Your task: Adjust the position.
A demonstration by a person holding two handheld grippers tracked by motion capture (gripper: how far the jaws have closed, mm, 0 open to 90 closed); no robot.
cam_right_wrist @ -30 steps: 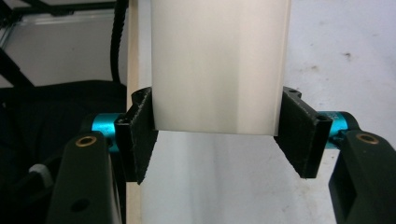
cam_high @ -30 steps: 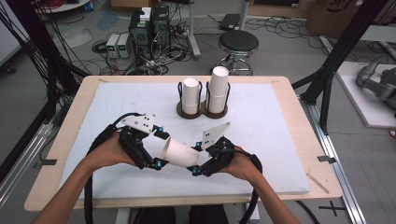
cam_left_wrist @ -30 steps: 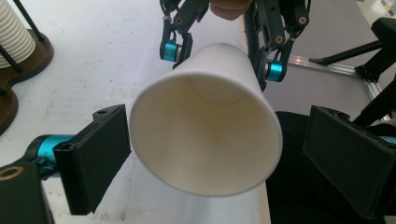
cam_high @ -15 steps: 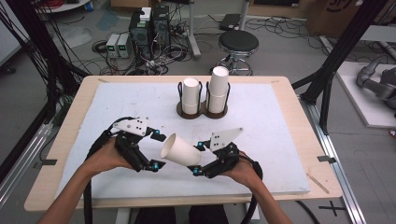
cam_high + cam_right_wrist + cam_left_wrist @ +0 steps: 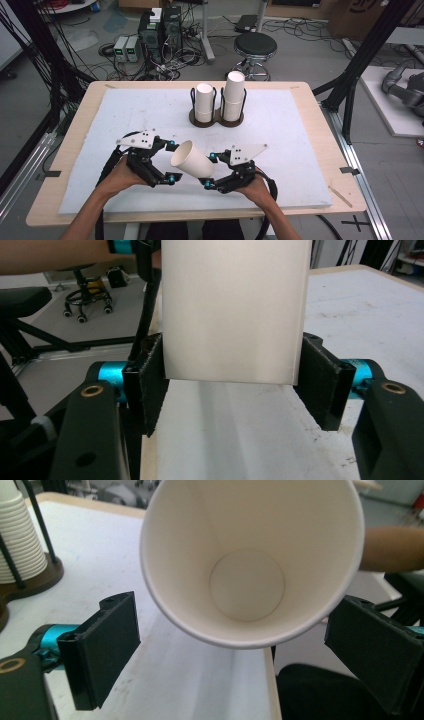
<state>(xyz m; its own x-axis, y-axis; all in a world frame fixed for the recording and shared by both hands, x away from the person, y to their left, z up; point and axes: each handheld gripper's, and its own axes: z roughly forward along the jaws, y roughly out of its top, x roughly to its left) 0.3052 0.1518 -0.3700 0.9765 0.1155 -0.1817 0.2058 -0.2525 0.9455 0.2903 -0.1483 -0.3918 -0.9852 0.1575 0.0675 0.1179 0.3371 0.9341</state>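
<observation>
Between right tool [image 5: 209, 171] pads, empty paper cup [image 5: 192, 159].

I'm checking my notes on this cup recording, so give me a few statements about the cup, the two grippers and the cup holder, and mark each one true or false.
1. The right gripper is shut on the paper cup near its base. True.
2. The left gripper is clamped on the cup's rim. False: its jaws stand open on either side of the rim, clear of it.
3. The cup stands upright on the table. False: it is held tilted above the table, mouth toward the left gripper.
4. The cup is empty inside. True.
5. The cup holder at the far side holds two stacks of cups. True.
</observation>
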